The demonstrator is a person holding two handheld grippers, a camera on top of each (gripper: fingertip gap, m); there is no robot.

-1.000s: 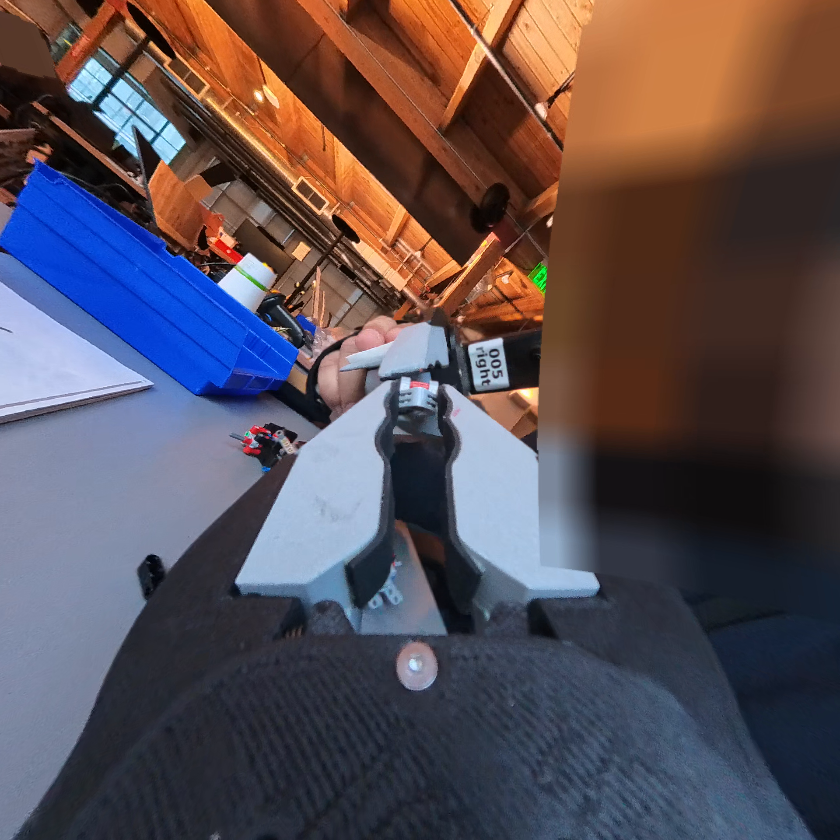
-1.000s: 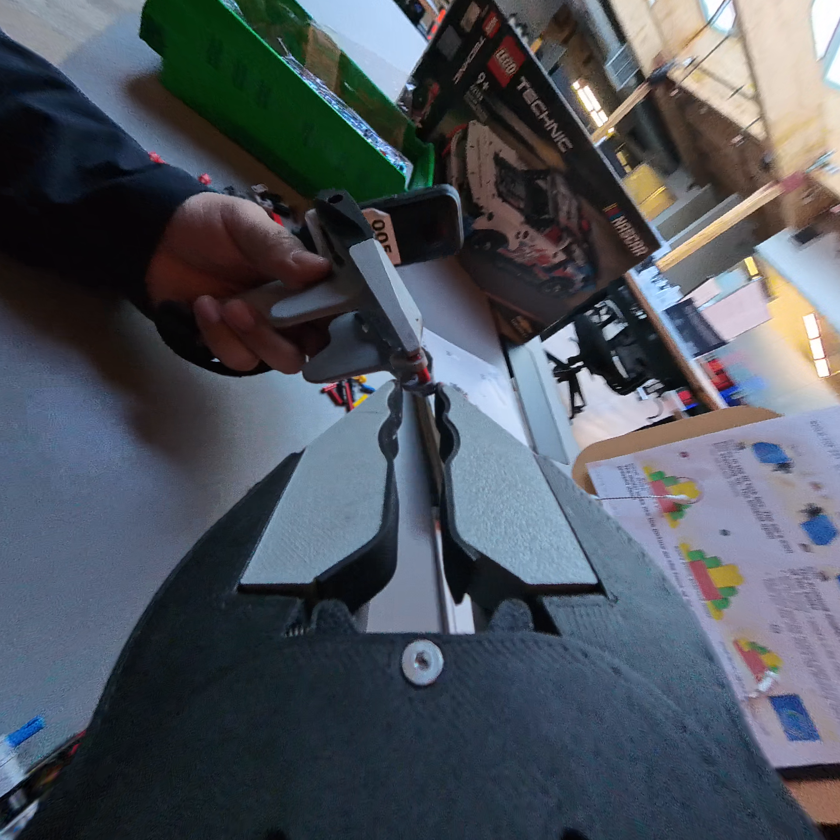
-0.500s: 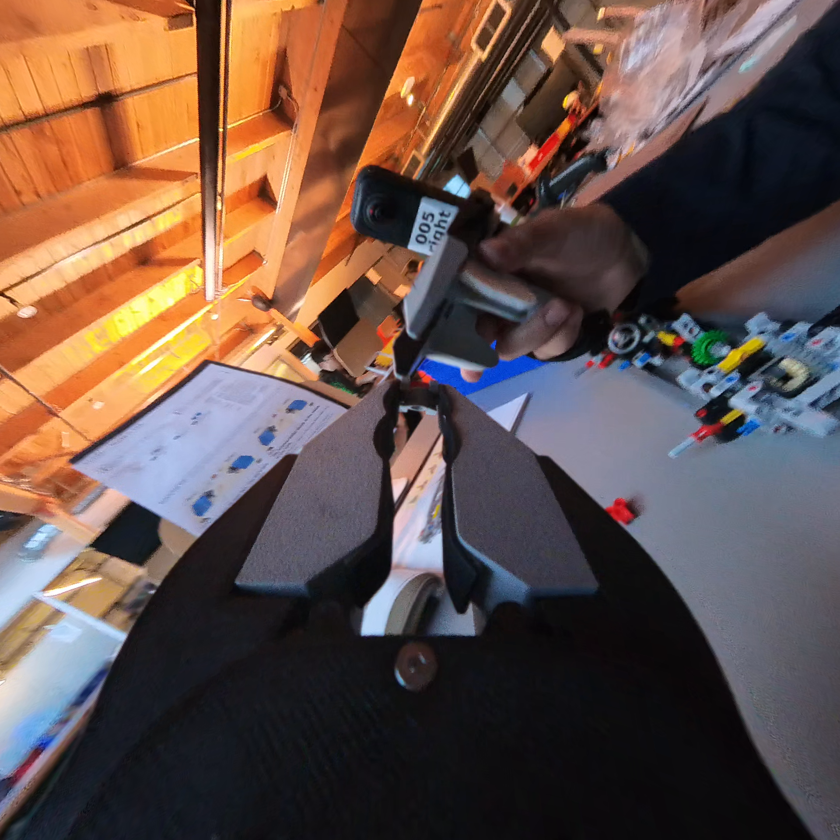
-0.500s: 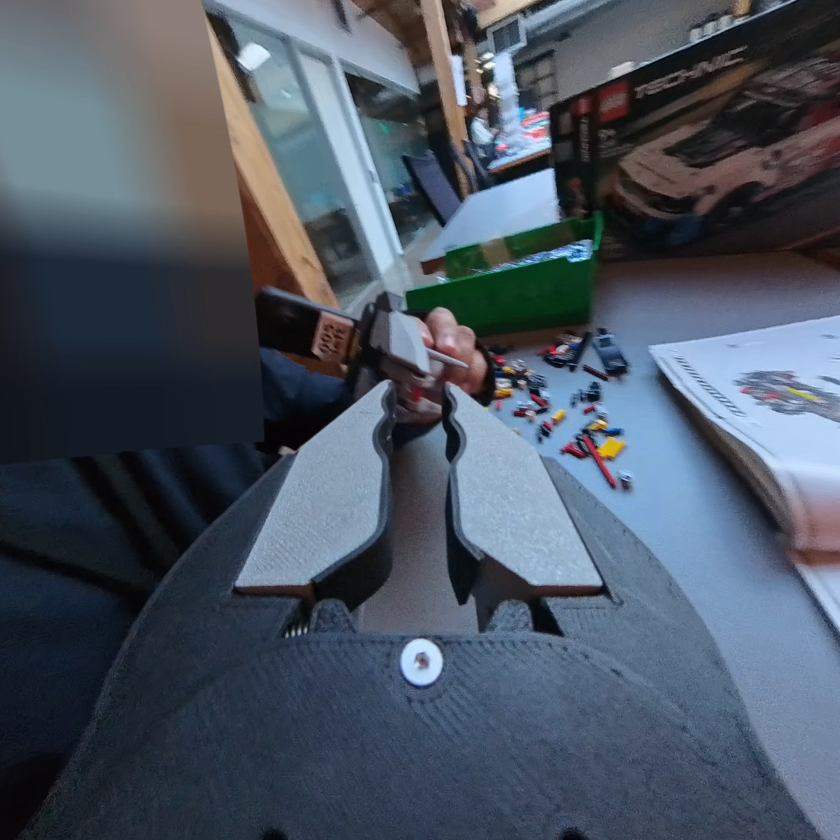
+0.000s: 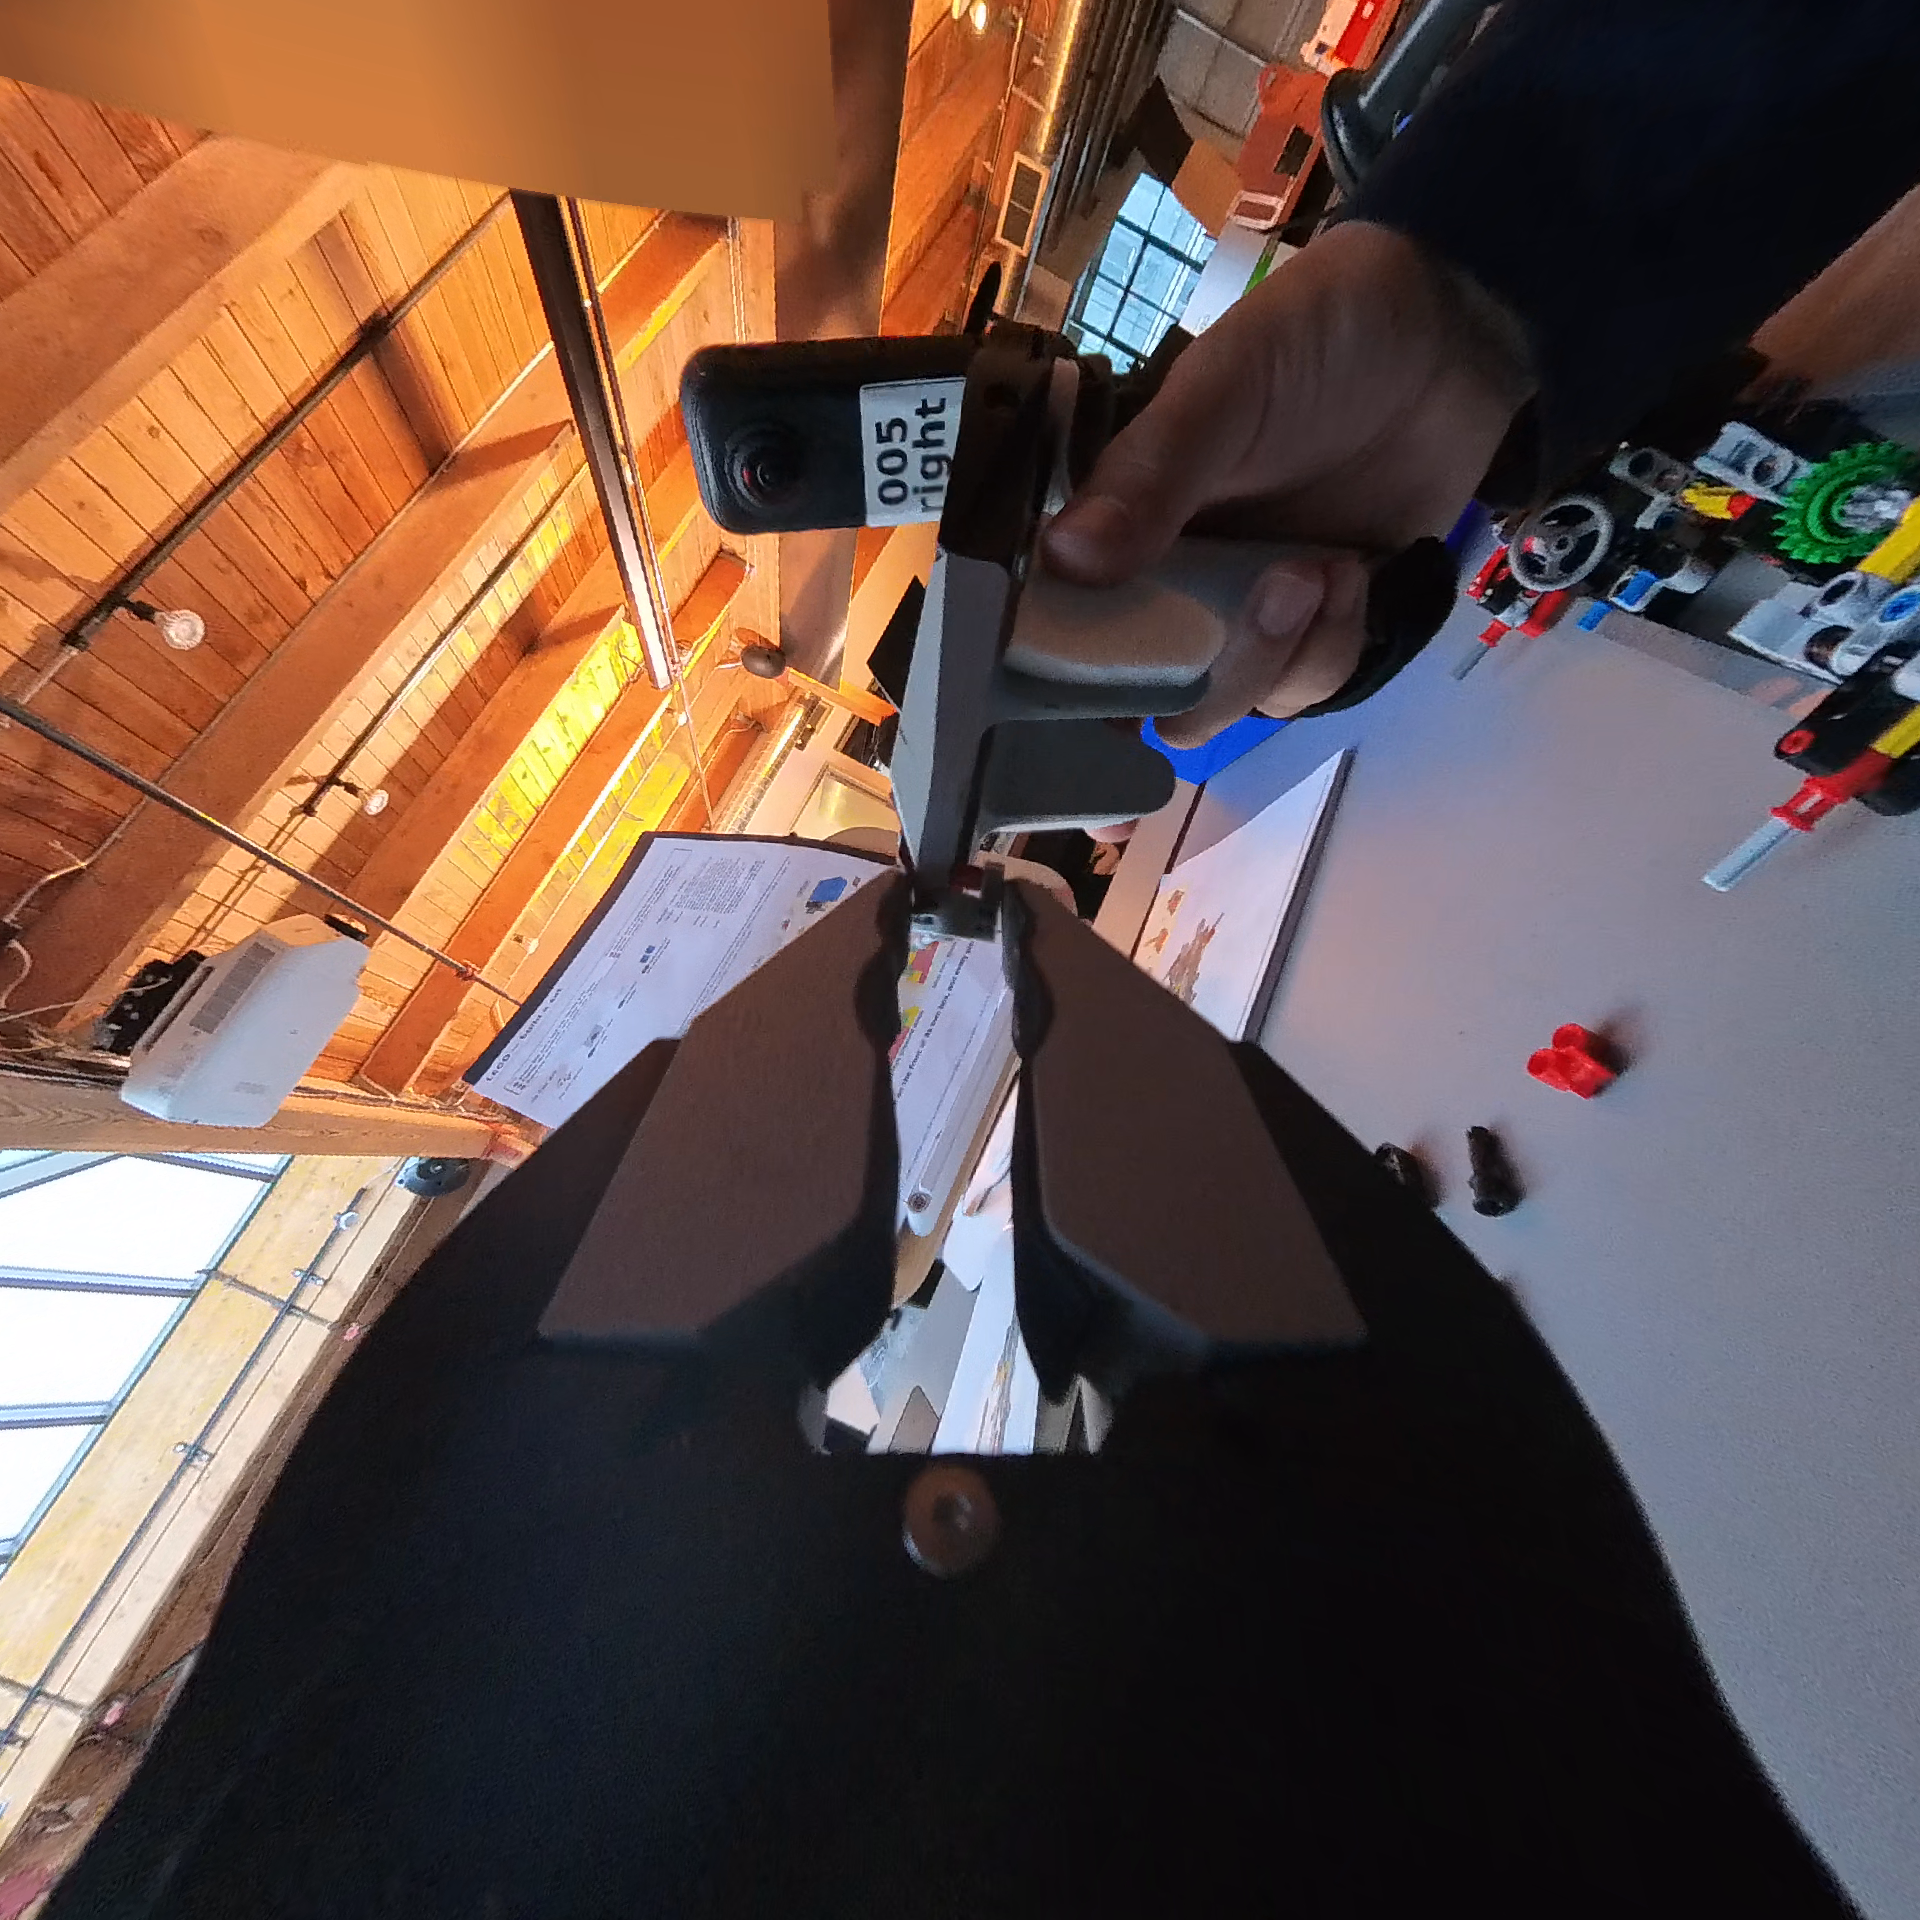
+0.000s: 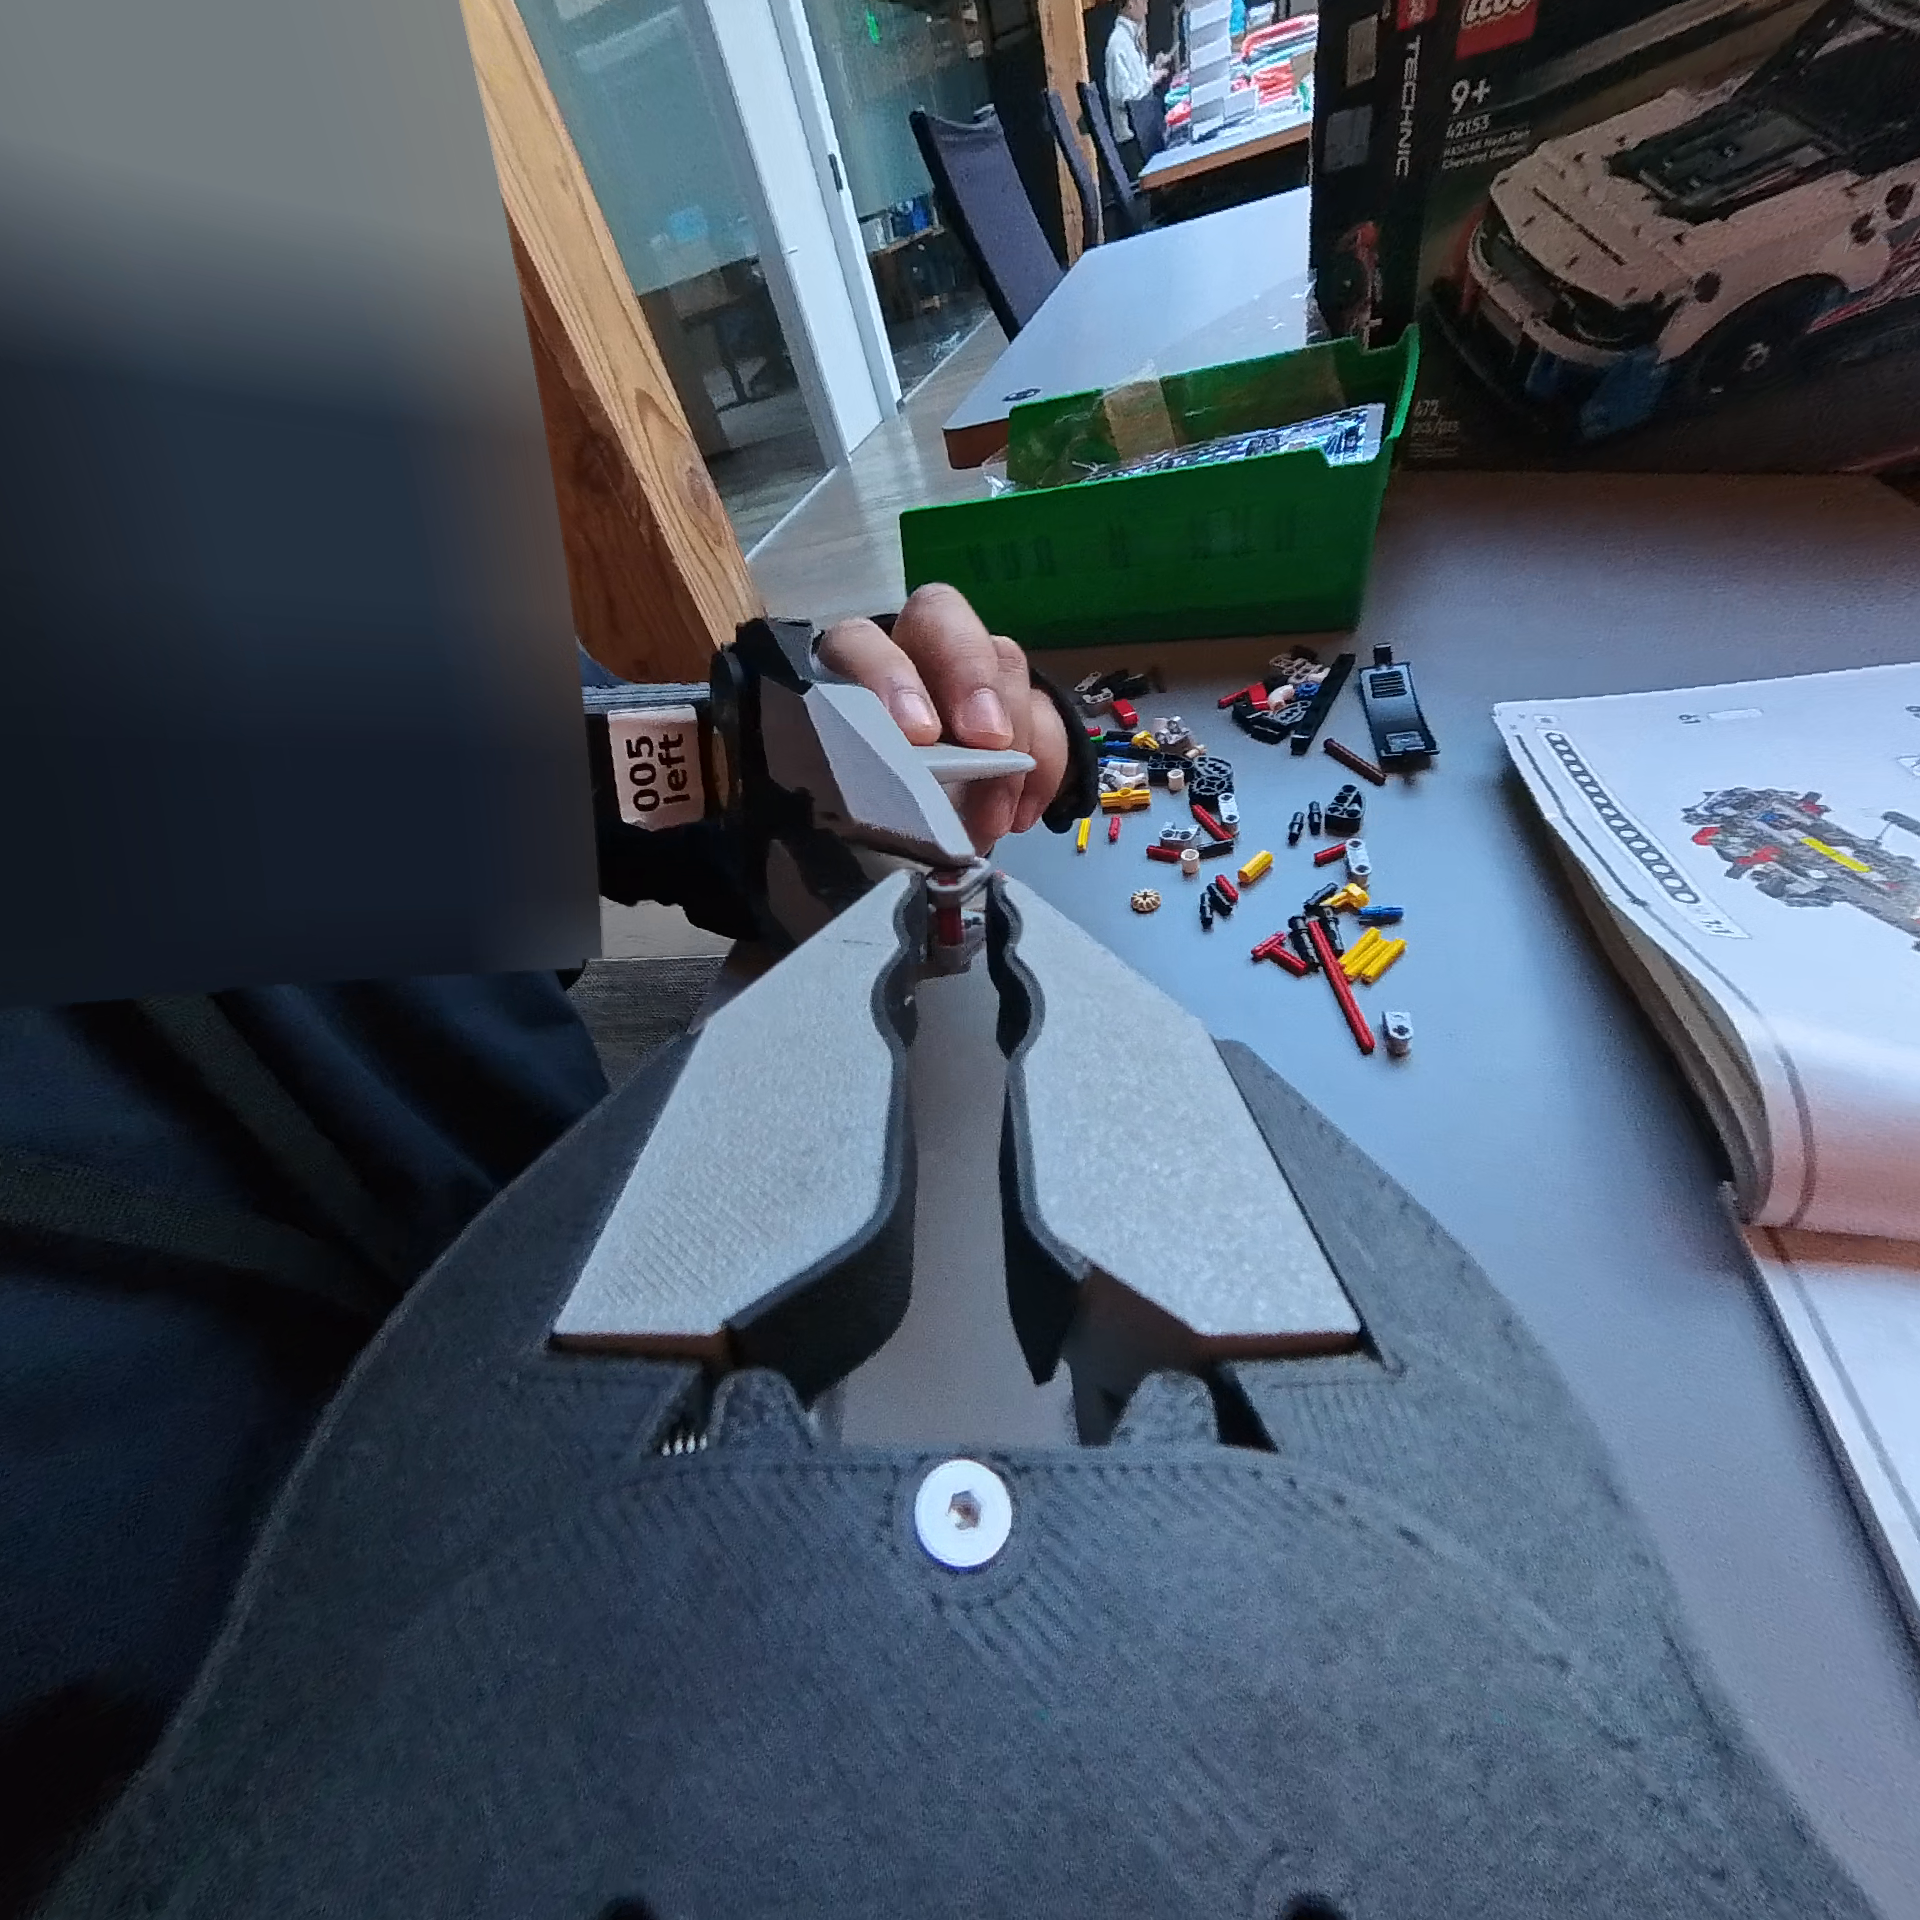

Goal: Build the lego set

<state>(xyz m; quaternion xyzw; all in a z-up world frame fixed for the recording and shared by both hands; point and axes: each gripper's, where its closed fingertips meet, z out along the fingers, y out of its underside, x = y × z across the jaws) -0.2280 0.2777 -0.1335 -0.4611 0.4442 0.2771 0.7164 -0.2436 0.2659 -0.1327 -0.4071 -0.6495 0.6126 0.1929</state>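
the grey tabletop (image 6: pixel 1507 582) carries a green bin (image 6: pixel 1143 540) and loose small parts (image 6: pixel 1247 810). above it, left hand-held gripper (image 5: pixel 951 914) clamps a small grey piece (image 5: pixel 956 920); right hand-held gripper (image 6: pixel 951 925) pinches the red pin (image 6: pixel 945 925) in it. keep both aligned, steady.

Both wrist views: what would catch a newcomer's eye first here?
The two claws meet tip to tip in mid-air: the left claw and right claw both close on one small grey and red brick piece. Beyond them, loose coloured brick parts lie scattered on the grey table, in front of a green bin and beside an open instruction booklet.
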